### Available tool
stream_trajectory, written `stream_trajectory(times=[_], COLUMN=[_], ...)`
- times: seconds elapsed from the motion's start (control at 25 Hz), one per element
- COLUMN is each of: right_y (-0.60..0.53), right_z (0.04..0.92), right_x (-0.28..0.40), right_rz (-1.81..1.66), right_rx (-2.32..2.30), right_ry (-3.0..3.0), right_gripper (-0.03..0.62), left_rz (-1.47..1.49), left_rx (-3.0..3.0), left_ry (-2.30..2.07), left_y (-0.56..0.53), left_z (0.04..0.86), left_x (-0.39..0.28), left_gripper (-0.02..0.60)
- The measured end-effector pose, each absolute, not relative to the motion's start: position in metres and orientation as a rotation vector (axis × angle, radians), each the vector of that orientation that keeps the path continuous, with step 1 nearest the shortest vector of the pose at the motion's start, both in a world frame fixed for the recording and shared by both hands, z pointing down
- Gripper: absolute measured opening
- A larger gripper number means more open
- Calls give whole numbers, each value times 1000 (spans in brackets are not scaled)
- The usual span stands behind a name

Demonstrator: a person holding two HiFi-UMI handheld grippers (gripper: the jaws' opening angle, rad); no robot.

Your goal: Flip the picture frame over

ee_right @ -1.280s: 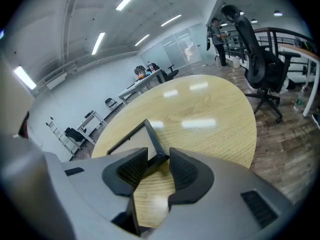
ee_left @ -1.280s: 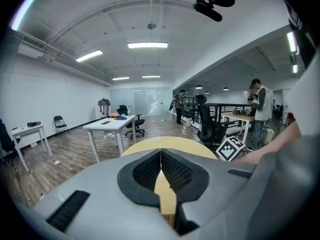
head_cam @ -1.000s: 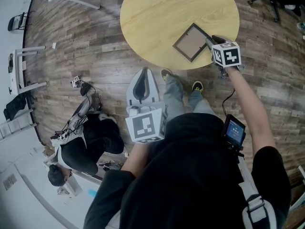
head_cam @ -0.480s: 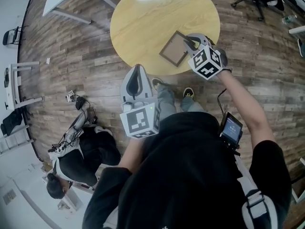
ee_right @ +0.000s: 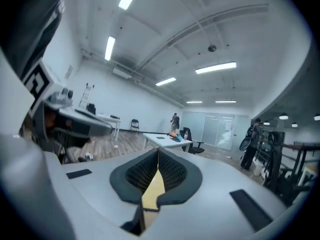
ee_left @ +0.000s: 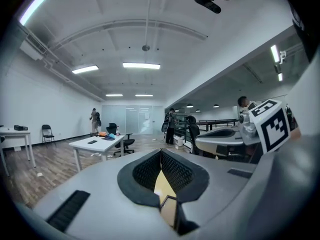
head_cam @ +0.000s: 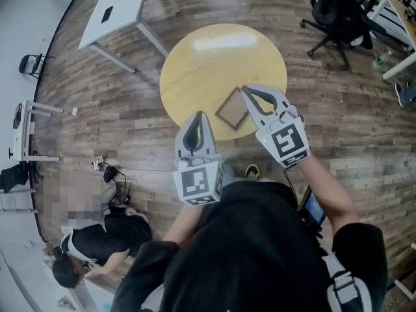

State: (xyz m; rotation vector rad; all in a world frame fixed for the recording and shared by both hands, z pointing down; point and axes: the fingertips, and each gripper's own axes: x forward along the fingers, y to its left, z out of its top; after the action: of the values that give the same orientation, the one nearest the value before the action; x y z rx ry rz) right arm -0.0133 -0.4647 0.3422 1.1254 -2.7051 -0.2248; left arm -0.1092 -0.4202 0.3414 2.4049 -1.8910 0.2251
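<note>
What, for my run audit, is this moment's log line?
left claw: shut, empty; right claw: shut, empty; dark rectangular picture frame: flat on round yellow wooden table

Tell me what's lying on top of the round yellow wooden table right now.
Only a dark-rimmed square picture frame, flat near the table's near edge. The right gripper, held above and shut, covers the frame's right corner and a strip of tabletop there.
</note>
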Motion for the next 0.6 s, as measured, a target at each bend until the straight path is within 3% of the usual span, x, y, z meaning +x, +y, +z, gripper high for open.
stream_trajectory(times=[0.32, 0.6], right_y=[-426, -401], right_z=[317, 308], right_x=[44, 55], right_rz=[197, 134], right_rx=[1419, 1455], right_ry=[-2874, -2837], right_gripper=[20, 20], left_rz=[164, 136], left_rx=[2477, 2501], left_ry=[-1829, -1807], left_y=[-405, -388], left_z=[328, 317], left_x=[-77, -61], left_gripper=[23, 23])
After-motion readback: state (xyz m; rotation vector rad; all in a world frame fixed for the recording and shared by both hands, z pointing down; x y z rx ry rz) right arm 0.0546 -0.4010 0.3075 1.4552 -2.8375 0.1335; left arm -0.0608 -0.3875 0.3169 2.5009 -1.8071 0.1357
